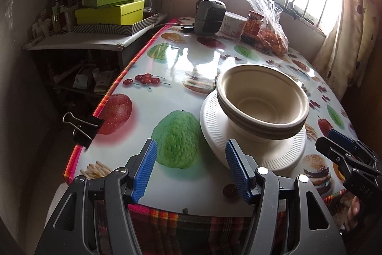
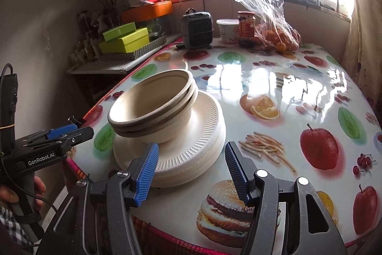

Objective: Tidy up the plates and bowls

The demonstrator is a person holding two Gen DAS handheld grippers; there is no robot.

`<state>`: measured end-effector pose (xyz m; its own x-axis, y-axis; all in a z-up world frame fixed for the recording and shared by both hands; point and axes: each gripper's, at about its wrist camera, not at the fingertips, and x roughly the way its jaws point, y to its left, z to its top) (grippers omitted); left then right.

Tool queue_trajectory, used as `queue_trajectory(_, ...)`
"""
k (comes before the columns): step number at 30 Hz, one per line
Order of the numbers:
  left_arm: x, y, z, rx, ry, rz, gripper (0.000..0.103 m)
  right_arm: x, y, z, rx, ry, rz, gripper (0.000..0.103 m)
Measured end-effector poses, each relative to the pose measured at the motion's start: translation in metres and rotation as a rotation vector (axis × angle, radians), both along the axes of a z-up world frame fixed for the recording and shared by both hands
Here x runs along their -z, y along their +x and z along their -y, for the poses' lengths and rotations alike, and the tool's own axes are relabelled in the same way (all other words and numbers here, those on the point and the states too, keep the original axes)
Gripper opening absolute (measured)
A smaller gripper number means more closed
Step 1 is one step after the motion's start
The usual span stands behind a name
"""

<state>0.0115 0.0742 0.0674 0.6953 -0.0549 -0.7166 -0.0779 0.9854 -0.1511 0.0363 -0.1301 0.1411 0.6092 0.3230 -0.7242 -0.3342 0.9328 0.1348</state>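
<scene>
on the near table edge [image 2: 274, 87], nested bowls [image 2: 155, 106] sit atop stacked plates [image 2: 191, 154]; left gripper [image 1: 191, 169] and right gripper [image 2: 191, 169] gape wide, holding nothing.

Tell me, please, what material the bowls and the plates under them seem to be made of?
Bowls: likely molded paper pulp or bagasse; beige, matte, thick rolled rims. Plates: probably pressed paper or foam; whiter, matte, fluted ribbed rims. Neither shines like the glossy table cover, so ceramic seems unlikely.

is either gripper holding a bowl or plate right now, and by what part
Nothing is held: the left gripper and right gripper are both open, short of the stacked bowls and plates.
</scene>
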Motion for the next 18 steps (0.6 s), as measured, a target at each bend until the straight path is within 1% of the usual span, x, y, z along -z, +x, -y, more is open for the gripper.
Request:
queue_trajectory(2, 0.002, -0.005, 0.002, 0.01, 0.01, 0.01, 0.061, 0.002, -0.004, 0.001, 0.005, -0.004, 0.003, 0.058)
queue_trajectory(7, 0.01, -0.01, 0.006, 0.023, 0.02, -0.004, 0.061, 0.004, -0.014, 0.005, 0.019, -0.007, 0.013, 0.06)
queue_trajectory(11, 0.013, -0.014, 0.012, 0.034, 0.039, 0.008, 0.061, 0.009, -0.021, 0.007, 0.031, -0.02, 0.015, 0.062)
queue_trajectory(13, 0.014, -0.017, 0.016, 0.037, 0.057, 0.019, 0.061, 0.012, -0.024, 0.008, 0.033, -0.021, 0.01, 0.07)
queue_trajectory(16, 0.014, -0.021, 0.022, 0.041, 0.09, 0.039, 0.061, 0.016, -0.029, 0.007, 0.037, -0.038, 0.02, 0.07)
queue_trajectory(18, 0.014, -0.024, 0.025, 0.05, 0.095, 0.053, 0.061, 0.018, -0.032, 0.006, 0.042, -0.057, 0.033, 0.073)
